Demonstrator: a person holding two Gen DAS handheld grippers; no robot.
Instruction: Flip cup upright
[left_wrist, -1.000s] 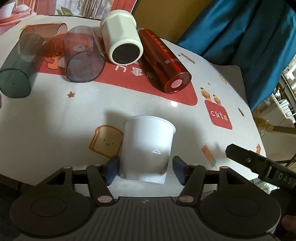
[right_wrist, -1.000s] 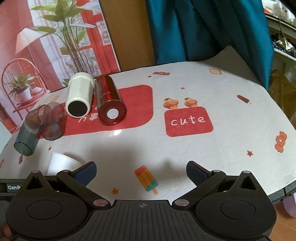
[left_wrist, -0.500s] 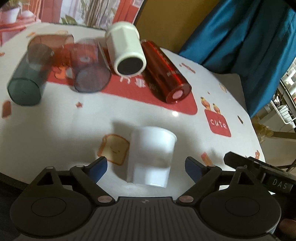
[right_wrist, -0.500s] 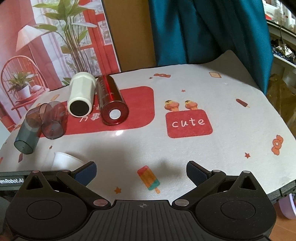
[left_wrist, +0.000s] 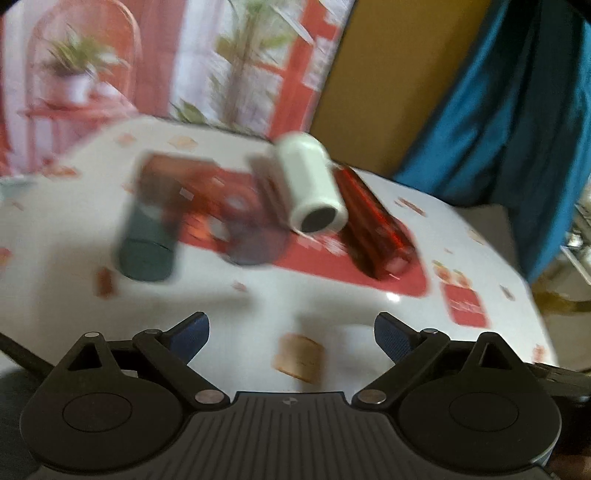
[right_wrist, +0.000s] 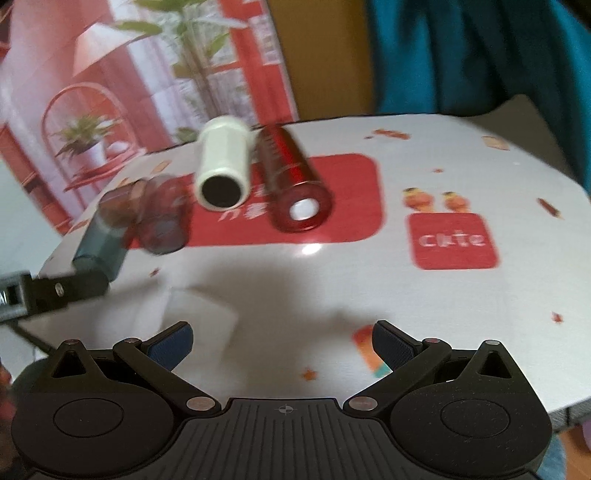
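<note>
The small white plastic cup (right_wrist: 201, 317) shows only as a pale, smeared shape in the right wrist view. It stands on the white printed tablecloth (right_wrist: 443, 314) near the front edge, just beyond the left fingertip of the right gripper (right_wrist: 282, 341). The blur does not let me tell surely whether its mouth is up, but it seems to stand on its own and nothing touches it. In the left wrist view I cannot make it out. The left gripper (left_wrist: 291, 332) has its fingers spread wide with nothing between them, and the right gripper is equally wide and empty. I judge that this cup needs no support at this moment. Further back lie a cream-white cylindrical cup (right_wrist: 221, 170) and a glossy red tumbler (right_wrist: 291, 184), side by side on their sides. Left of them lie a smoky translucent cup (right_wrist: 162, 221) and a dark grey-green translucent cup (right_wrist: 103, 236). These probably wait for flipping, so open fingers suit the next reach.
</note>
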